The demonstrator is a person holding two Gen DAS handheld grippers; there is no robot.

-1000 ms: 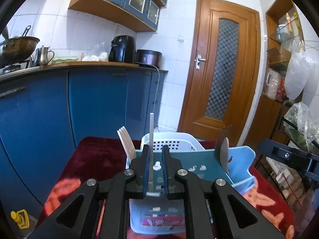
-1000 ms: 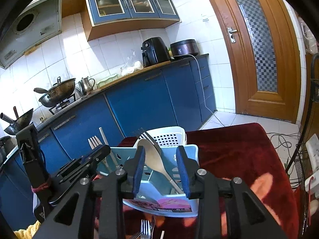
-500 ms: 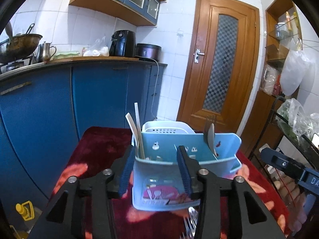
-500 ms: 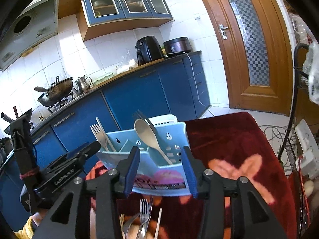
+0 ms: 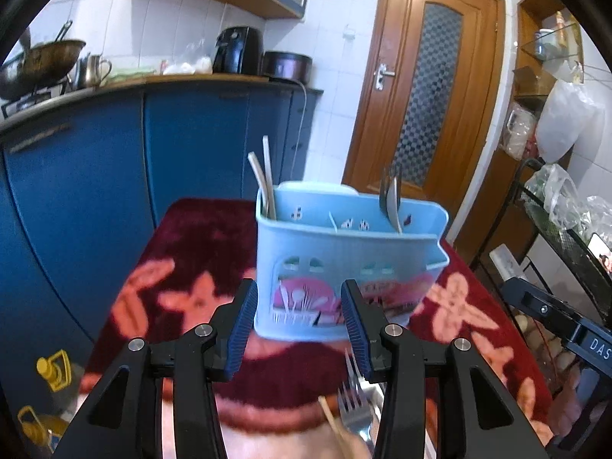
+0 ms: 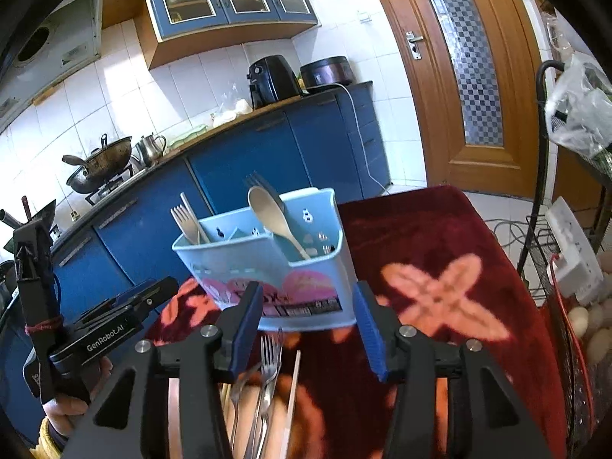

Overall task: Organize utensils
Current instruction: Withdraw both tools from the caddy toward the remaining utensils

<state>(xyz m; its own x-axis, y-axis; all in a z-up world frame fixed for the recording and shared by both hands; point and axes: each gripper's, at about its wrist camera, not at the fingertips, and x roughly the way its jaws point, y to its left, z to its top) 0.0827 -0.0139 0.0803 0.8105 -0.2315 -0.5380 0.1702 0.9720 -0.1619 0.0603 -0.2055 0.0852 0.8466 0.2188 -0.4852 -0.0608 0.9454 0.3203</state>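
A light blue utensil holder (image 5: 346, 264) stands on the dark red flowered cloth (image 5: 199, 252); it also shows in the right wrist view (image 6: 267, 264). It holds a pale fork (image 6: 183, 222) and a chopstick (image 5: 267, 176) at its left end, and a wooden spoon (image 6: 273, 216) with a dark fork behind it at its right. My left gripper (image 5: 298, 325) is open and empty in front of the holder. My right gripper (image 6: 308, 329) is open and empty. Metal forks (image 6: 267, 367) and a chopstick (image 6: 292, 390) lie below it near the table's front edge.
Blue kitchen cabinets (image 5: 183, 145) with a wok and kettle stand behind the table. A wooden door (image 5: 428, 88) is at the back right. A black wire rack (image 6: 566, 267) with eggs and a power strip is at the right edge.
My left gripper let go of the chopstick, which now stands in the holder, then opened and drew back. My right gripper also drew back. More loose cutlery shows below.
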